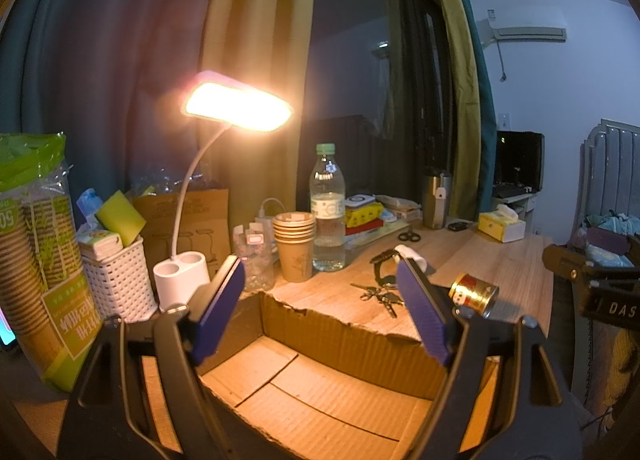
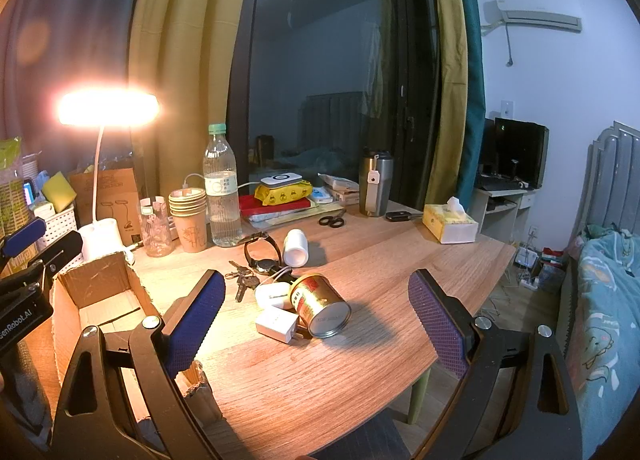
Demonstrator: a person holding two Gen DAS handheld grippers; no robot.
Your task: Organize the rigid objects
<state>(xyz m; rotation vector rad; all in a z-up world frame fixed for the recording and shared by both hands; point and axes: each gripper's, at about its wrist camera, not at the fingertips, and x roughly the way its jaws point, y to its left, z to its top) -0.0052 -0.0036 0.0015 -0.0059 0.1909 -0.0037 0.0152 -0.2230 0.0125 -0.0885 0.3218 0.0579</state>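
Two grippers, each with jaws spread wide and empty: the left gripper hangs over the open cardboard box, while the right gripper frames a gold can lying on its side between its jaws, touching a white charger beside keys on the wooden table.
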